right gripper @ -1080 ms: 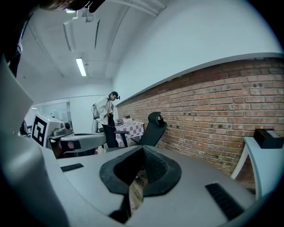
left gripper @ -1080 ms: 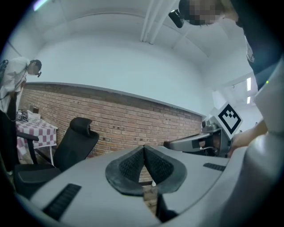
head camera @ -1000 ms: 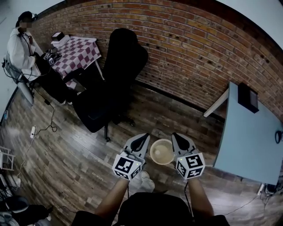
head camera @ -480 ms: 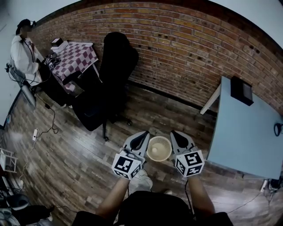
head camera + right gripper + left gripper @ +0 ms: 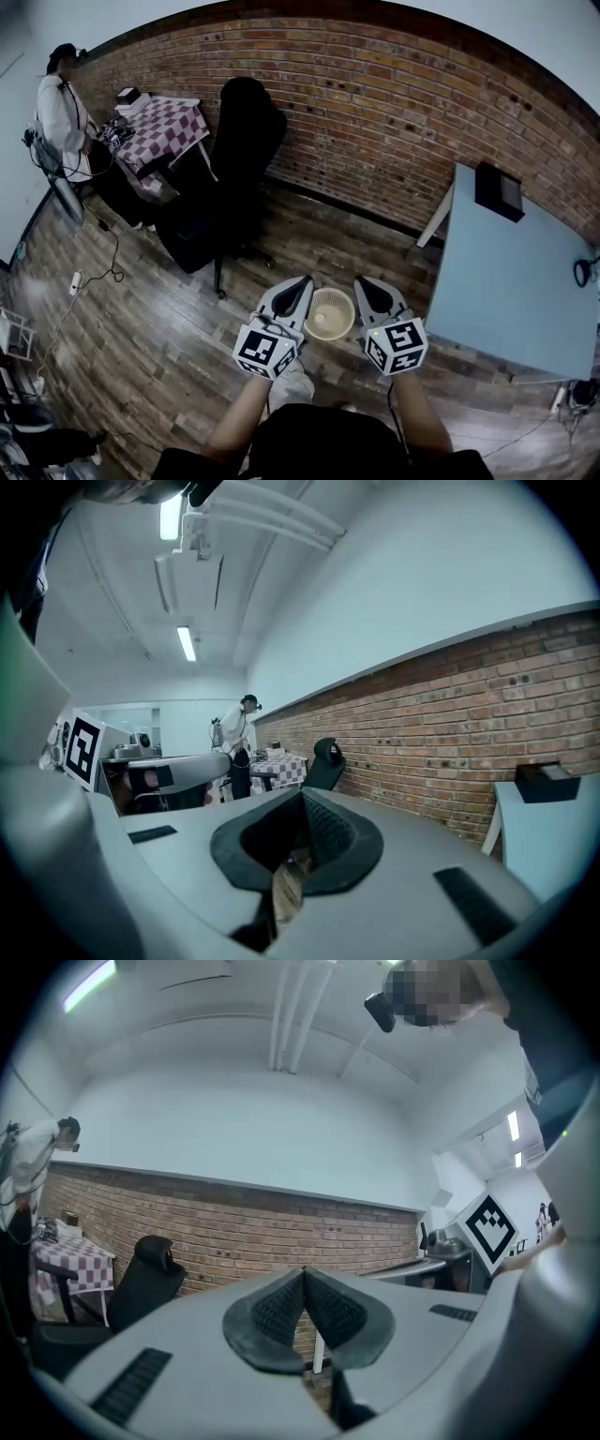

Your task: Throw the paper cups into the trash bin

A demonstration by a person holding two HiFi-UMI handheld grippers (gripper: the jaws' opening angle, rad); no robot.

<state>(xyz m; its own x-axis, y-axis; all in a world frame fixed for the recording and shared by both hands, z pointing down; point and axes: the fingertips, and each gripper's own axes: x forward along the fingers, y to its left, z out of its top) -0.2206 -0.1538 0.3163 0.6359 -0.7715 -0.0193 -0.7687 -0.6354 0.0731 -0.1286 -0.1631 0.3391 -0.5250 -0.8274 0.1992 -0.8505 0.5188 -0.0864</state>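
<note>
Head view: trash bin, round w/ openwork walls, stands on the wood floor. It shows btwn left gripper and right gripper, apart from both, off the near left corner of the pale blue surface. There's a pale patch at its bottom, prob. paper cups already in, but too small to tell. No loose cup on floor or surface here. Black box sits at the surface's far edge. Office chair and brick wall lie beyond, and another person stands by a checked table at far left.

Handling, as a judgement: paper cups are v. light, thin-walled, easy to crush and a bit slick. Best taken at the rim or upper wall w/ a gentle pinch, one wall btwn the pads. Bin looks light too and would likely tip if nudged.

Left gripper view: jaws fully together. Pads meet along their length w/ nothing btwn them; only brick wall and a white leg show past them.

Right gripper view: jaws together at the tips, no cup body sticking out. Thin tan sliver shows in the slit lower down; can't tell if it's a paper scrap or floor beyond. Reads as closed and not holding a cup.
</note>
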